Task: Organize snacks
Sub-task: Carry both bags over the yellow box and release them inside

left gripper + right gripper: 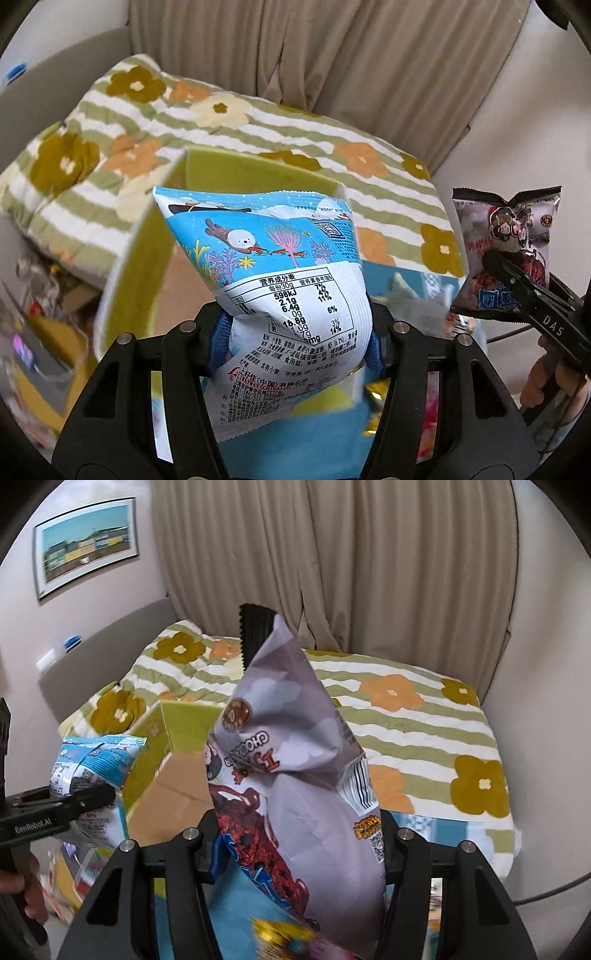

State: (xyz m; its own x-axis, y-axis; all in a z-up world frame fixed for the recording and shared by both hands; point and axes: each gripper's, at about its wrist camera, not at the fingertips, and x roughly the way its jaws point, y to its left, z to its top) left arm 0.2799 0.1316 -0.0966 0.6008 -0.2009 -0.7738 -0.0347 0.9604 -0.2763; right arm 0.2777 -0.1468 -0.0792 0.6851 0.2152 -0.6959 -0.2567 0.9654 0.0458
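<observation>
The bed (pixel 424 716) with the flowered cover fills the back. Before it stands an open green box (pixel 236 173), near the bed's front edge. The left gripper (pixel 295 343) has its jaws clenched on a blue snack bag (pixel 280 266), held over the box. The right gripper (pixel 299 842) grasps a purple snack bag (pixel 295 738) beside it. The step seems to be putting the bags in; next, each must be lowered in and released.

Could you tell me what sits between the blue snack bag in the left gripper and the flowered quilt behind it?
The open green box stands between them: in the left wrist view the blue snack bag is held in front of its opening, with the flowered quilt behind the box.
</observation>
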